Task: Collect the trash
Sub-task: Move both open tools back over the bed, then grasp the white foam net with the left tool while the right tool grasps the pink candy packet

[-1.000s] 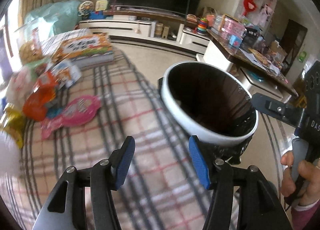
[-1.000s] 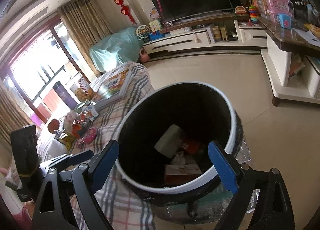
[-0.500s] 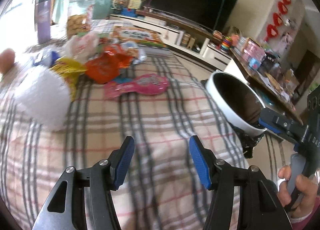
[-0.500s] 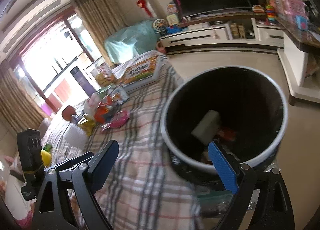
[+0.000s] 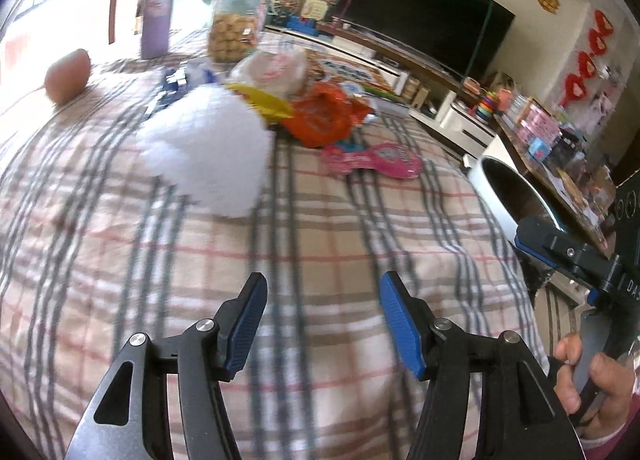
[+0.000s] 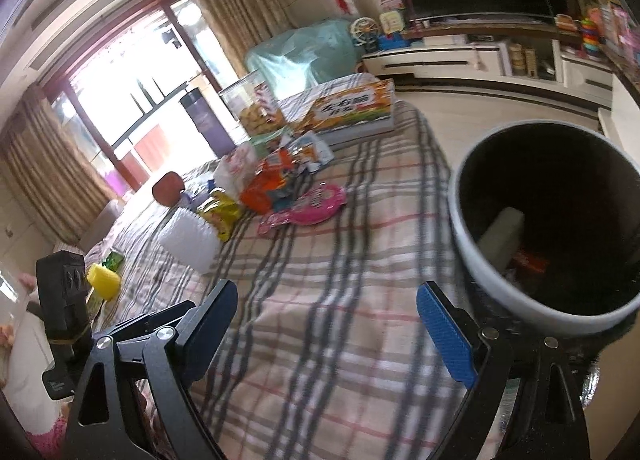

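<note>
A white-rimmed trash bin [image 6: 548, 236] with a black liner stands at the right edge of a plaid-covered table [image 5: 320, 244]; it holds a white block and other scraps. It also shows in the left wrist view [image 5: 510, 195]. Trash lies on the table: a white foam piece [image 5: 208, 151], a pink wrapper [image 5: 376, 159], an orange wrapper [image 5: 324, 115] and a yellow wrapper [image 5: 264, 99]. My left gripper [image 5: 322, 324] is open and empty over the cloth, short of the foam piece. My right gripper [image 6: 328, 332] is open and empty beside the bin.
A cookie jar [image 5: 236, 25], a purple canister [image 5: 158, 7], a flat printed box [image 6: 344, 107] and a reddish round object [image 5: 66, 73] stand further back. A yellow object [image 6: 104, 280] lies at the left. TV cabinet [image 6: 480, 55] and floor lie beyond.
Both grippers have swung left, away from the bin and over the table. The trash pile has come into closer view for the left gripper. Both stay open and empty.
</note>
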`<state>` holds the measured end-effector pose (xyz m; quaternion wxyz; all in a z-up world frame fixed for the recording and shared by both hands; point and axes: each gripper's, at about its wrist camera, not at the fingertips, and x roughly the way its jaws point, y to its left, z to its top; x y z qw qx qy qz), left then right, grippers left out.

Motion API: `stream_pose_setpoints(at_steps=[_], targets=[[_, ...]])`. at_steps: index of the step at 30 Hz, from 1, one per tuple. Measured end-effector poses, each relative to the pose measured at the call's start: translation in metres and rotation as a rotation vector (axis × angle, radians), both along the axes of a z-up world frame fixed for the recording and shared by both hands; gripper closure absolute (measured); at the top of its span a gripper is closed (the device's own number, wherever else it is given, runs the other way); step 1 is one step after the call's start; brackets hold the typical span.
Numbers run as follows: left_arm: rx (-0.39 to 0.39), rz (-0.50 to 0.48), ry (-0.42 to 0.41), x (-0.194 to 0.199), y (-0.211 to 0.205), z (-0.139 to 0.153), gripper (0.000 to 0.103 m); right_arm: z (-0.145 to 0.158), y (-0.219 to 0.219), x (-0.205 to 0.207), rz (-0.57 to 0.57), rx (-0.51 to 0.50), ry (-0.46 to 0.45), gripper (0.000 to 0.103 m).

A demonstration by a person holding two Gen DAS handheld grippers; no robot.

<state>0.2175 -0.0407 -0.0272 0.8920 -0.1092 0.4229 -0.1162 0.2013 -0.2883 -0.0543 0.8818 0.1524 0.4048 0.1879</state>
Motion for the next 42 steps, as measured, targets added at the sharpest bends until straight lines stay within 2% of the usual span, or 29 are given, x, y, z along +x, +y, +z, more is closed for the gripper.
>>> stream_pose_setpoints(at_steps=[5,14,25,33,35,36,38,39,40,41,42], targets=[[0.008,0.06,0.0,-0.002,0.021,0.0,0.041,-0.006,0.019,0.008,0.041,0.003,0.009,0.011],[0.005,0.105,0.013,0.007,0.039,-0.002,0.038,-0.012,0.045,0.032,0.092,-0.051,-0.008,0.011],[-0.015,0.118,0.011,0.051,0.05,-0.002,0.029,-0.018,0.059,0.081,0.167,-0.165,-0.006,0.011],[-0.044,0.131,-0.005,0.077,0.05,-0.009,0.03,-0.034,0.08,0.111,0.236,-0.265,0.011,0.012],[-0.039,0.125,-0.006,0.081,0.048,-0.012,0.035,-0.037,0.082,0.112,0.237,-0.285,0.016,0.022],[-0.043,0.116,-0.009,0.083,0.047,-0.014,0.045,-0.039,0.082,0.112,0.234,-0.297,0.019,0.036],[-0.047,0.101,-0.006,0.085,0.045,-0.016,0.054,-0.04,0.082,0.109,0.228,-0.303,0.018,0.041],[-0.046,0.1,-0.009,0.085,0.044,-0.016,0.061,-0.039,0.081,0.107,0.228,-0.3,0.015,0.052],[-0.044,0.097,-0.015,0.085,0.044,-0.016,0.064,-0.039,0.079,0.104,0.224,-0.301,0.018,0.083],[-0.043,0.094,-0.019,0.085,0.044,-0.016,0.065,-0.039,0.077,0.102,0.218,-0.295,0.029,0.097],[-0.042,0.092,-0.024,0.084,0.044,-0.015,0.069,-0.039,0.074,0.101,0.214,-0.278,0.042,0.103]])
